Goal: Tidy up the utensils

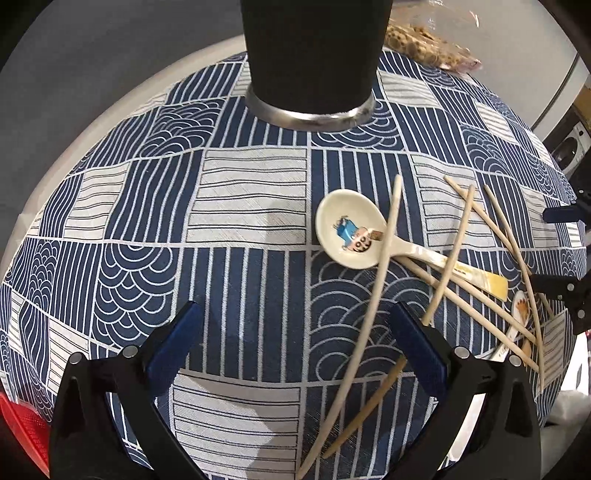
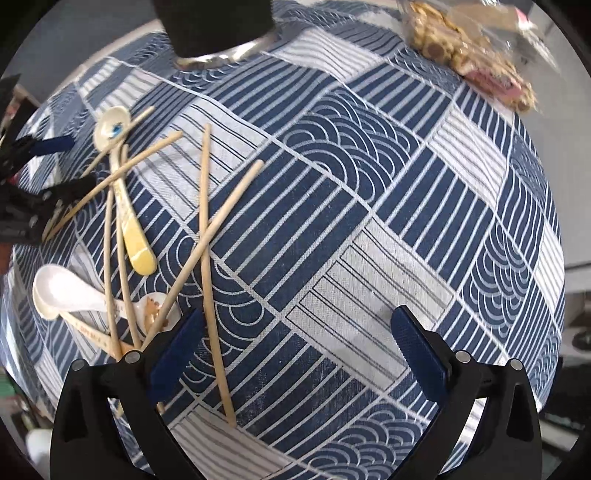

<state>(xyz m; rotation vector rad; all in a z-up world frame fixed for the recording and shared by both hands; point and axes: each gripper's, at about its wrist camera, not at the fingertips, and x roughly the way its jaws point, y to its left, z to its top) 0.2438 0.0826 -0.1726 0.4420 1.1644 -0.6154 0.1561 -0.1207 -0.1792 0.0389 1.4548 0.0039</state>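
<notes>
A black cup with a steel base (image 1: 312,59) stands at the far side of the blue patterned tablecloth (image 1: 251,206); it also shows in the right wrist view (image 2: 218,29). A cream cartoon spoon (image 1: 351,234) with a yellow handle lies among several wooden chopsticks (image 1: 384,258). The pile also shows in the right wrist view, with the same spoon (image 2: 127,206), a white spoon (image 2: 62,291) and chopsticks (image 2: 205,236). My left gripper (image 1: 295,332) is open above bare cloth, left of the pile. My right gripper (image 2: 295,336) is open, right of the pile, with one chopstick between its fingers.
A clear bag of brown snacks (image 2: 465,48) lies at the far right corner of the table; it also shows in the left wrist view (image 1: 424,44). The white table rim (image 1: 110,103) shows beyond the cloth. A red object (image 1: 22,428) is at the lower left.
</notes>
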